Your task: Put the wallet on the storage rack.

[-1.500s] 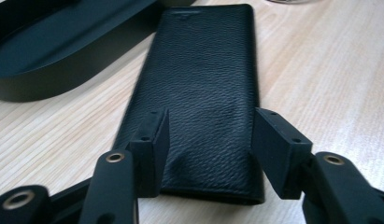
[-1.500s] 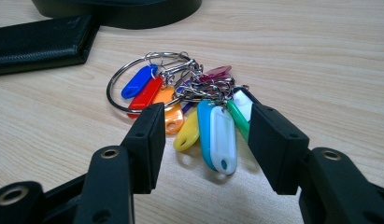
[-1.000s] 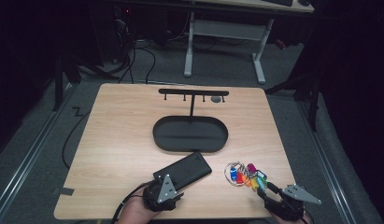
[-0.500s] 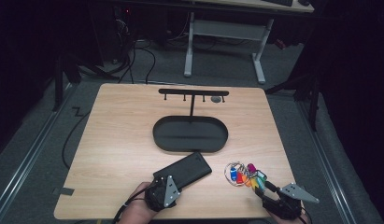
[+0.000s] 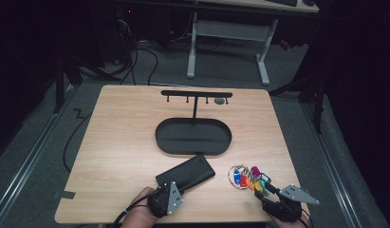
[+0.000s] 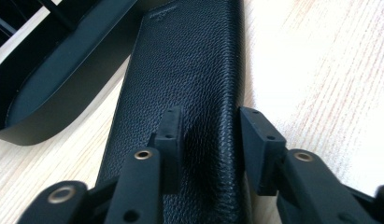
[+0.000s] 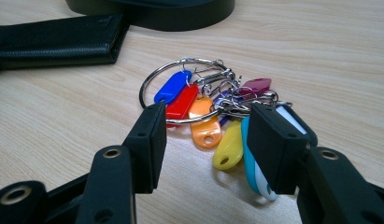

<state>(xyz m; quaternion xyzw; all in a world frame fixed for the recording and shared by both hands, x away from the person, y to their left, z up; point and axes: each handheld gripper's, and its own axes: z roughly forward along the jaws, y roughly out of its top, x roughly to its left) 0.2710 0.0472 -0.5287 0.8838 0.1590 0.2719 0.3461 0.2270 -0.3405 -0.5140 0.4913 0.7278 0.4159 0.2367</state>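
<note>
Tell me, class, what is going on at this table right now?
A person works at a wooden table with a hand-held gripper in each hand. The left hand-held gripper has just been closing over the near end of a black leather wallet that lies flat beside a black oval tray. The right hand-held gripper sits open at a bunch of coloured key tags on a ring, not yet gripping it.
</note>
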